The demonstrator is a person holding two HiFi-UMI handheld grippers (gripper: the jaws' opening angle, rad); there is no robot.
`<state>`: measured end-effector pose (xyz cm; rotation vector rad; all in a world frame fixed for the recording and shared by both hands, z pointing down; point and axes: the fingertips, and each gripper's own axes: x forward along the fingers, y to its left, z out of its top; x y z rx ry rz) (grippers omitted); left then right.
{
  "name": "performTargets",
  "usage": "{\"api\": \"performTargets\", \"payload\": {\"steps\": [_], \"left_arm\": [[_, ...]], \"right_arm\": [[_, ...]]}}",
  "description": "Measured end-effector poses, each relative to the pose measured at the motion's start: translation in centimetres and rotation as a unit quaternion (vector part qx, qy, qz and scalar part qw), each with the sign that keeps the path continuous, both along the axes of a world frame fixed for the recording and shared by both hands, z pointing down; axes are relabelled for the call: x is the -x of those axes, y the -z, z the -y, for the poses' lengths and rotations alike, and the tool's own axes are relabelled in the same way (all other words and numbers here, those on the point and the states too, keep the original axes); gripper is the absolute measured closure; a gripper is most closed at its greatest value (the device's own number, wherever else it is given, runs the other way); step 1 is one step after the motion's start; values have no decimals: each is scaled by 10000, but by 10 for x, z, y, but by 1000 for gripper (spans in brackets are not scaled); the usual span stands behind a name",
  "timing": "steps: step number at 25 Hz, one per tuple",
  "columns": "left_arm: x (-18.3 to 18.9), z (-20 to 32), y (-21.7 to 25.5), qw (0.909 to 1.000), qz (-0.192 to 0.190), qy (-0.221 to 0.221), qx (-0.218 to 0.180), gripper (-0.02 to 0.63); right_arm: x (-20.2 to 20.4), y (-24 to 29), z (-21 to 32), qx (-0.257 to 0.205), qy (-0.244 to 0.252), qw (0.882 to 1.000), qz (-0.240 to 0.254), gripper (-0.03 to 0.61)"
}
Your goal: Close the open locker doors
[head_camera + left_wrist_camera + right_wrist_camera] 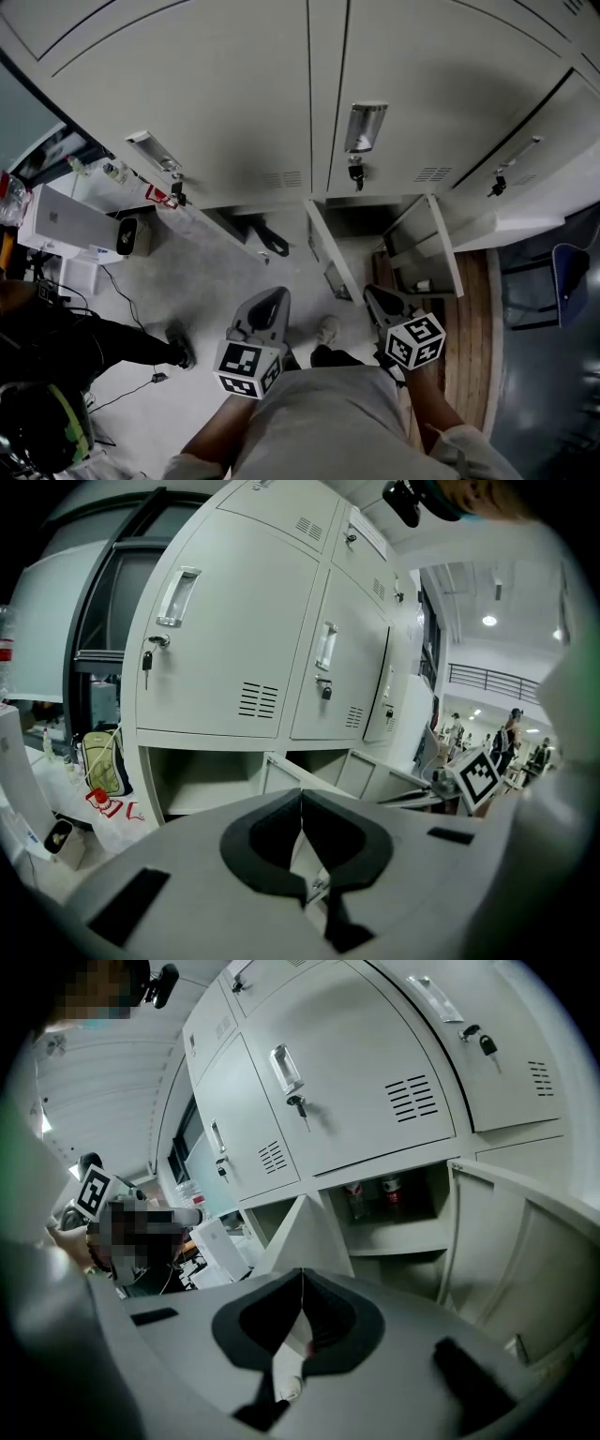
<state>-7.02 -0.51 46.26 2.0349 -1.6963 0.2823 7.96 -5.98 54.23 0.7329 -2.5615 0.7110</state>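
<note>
A bank of pale grey lockers point(281, 103) fills the head view; the upper doors are shut, with keys in their locks. In the bottom row several doors stand open: one point(330, 251) juts toward me in the middle, another point(442, 246) to its right, and a third point(246, 232) to the left. My left gripper point(274, 296) and right gripper point(375, 292) hang shut and empty below these doors, touching none. An open lower door point(281, 776) beside an empty compartment point(202, 782) shows past my left gripper point(301, 803). Beyond my right gripper point(301, 1283), an open door point(300, 1227) flanks a compartment holding bottles point(389, 1192).
A white box point(66, 225) and clutter sit on the floor at left, near a person in black point(66, 342). A wooden floor strip point(473, 323) and a blue chair point(570, 272) lie at right. My shoes point(326, 330) stand just before the middle door.
</note>
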Motion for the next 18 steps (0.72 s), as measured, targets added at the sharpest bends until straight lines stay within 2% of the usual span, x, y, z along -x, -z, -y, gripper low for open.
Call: {"api": "performTargets", "payload": {"steps": [18], "left_arm": [[59, -19, 0, 9999, -99, -13, 23, 597]], "right_arm": [[80, 5, -42, 105, 263, 9996, 44, 551]]}}
